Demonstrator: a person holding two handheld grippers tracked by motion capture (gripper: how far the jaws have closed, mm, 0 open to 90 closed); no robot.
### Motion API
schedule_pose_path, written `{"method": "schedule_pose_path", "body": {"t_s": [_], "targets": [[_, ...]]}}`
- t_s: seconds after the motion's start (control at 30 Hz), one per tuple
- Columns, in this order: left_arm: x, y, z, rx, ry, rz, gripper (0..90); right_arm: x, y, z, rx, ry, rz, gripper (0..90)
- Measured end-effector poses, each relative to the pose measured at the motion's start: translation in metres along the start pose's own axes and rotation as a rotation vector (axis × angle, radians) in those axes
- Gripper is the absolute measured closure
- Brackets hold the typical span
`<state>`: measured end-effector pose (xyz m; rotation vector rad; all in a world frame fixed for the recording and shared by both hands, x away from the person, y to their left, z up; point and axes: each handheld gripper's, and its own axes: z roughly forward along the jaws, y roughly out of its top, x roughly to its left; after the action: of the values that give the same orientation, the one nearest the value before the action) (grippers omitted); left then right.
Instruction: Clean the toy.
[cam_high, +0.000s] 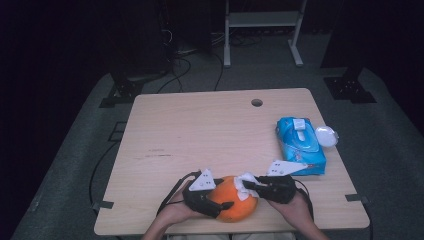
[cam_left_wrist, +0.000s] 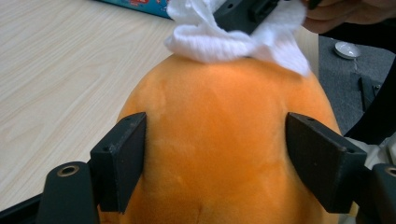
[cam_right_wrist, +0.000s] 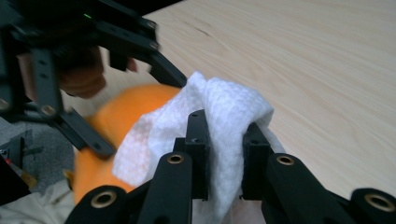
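Observation:
An orange plush ball (cam_high: 232, 200) rests near the table's front edge. My left gripper (cam_high: 225, 194) comes at it from the left. In the left gripper view its two black pads (cam_left_wrist: 123, 154) press into the ball's sides (cam_left_wrist: 219, 107). My right gripper (cam_high: 252, 186) reaches in from the right, shut on a folded white wipe (cam_high: 243, 185). The wipe (cam_left_wrist: 233, 39) lies against the top of the ball. In the right gripper view the wipe (cam_right_wrist: 224, 105) is pinched between the jaws of my right gripper (cam_right_wrist: 226, 135), with the ball (cam_right_wrist: 116, 121) behind it.
A blue pack of wet wipes (cam_high: 300, 145) lies at the right edge of the wooden table (cam_high: 200, 135), beside a round white lid (cam_high: 327, 136). A cable hole (cam_high: 257, 102) sits near the far edge. Both hands are close to the front edge.

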<state>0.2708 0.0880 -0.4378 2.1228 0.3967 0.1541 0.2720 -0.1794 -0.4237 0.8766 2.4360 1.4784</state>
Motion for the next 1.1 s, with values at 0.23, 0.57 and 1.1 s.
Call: {"method": "schedule_pose_path", "body": {"t_s": [0.23, 0.57, 1.1], "targets": [[-0.001, 0.02, -0.006, -0.073, -0.055, -0.028, 16.5, 0.001, -0.012, -0.01, -0.019, 0.031, 0.04, 76.7], [-0.005, 0.015, 0.014, 0.018, -0.015, 0.022, 29.9, -0.005, -0.016, -0.014, -0.027, -0.012, 0.04, 76.8], [-0.008, 0.022, 0.004, -0.031, 0.05, 0.003, 57.4, -0.043, -0.048, -0.058, 0.018, -0.109, 0.058, 72.9]]}}
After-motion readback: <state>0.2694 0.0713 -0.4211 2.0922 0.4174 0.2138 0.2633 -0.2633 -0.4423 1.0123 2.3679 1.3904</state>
